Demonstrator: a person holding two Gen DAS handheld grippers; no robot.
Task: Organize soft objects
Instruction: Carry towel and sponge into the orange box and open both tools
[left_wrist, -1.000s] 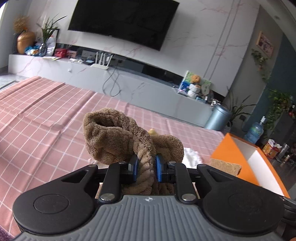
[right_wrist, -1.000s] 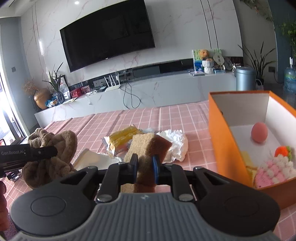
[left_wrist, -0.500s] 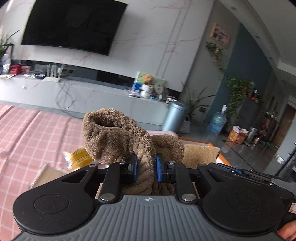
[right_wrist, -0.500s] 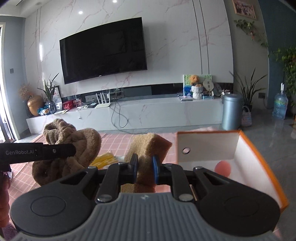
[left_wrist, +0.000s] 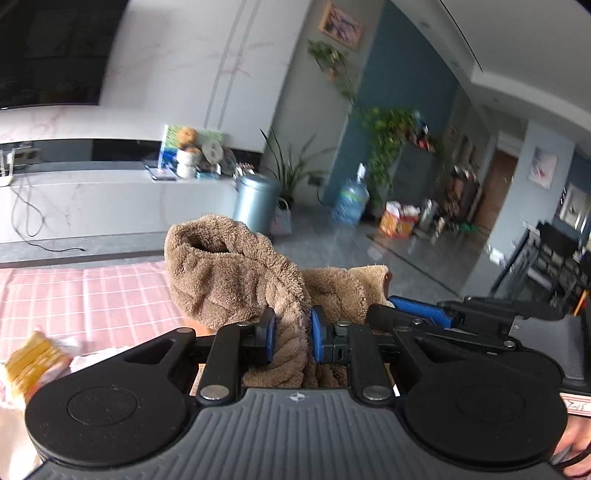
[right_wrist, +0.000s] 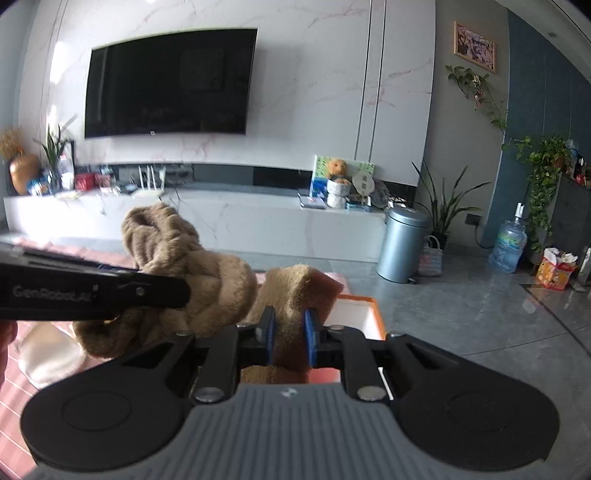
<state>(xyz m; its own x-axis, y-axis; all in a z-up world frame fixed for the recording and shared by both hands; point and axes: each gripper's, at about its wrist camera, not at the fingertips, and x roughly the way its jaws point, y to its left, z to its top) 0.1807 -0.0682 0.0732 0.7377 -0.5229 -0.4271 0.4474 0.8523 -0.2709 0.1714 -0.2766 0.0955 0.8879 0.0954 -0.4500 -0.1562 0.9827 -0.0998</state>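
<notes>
Left gripper (left_wrist: 292, 340): jaws clamped on a fold of the brown knotted plush (left_wrist: 229, 273), held up in the air.
Right gripper (right_wrist: 289, 334): jaws pinching the tan sponge block (right_wrist: 299, 291), just beside the plush.
Orange box (right_wrist: 360, 314): only its far white wall and orange rim show, below the sponge.
Table (left_wrist: 92, 295): pink checked cloth; yellow packet (left_wrist: 33, 360) near its left edge.
Doing it well: I judge both loads should be lowered inside the box walls before release, one at a time to avoid tangling.
</notes>
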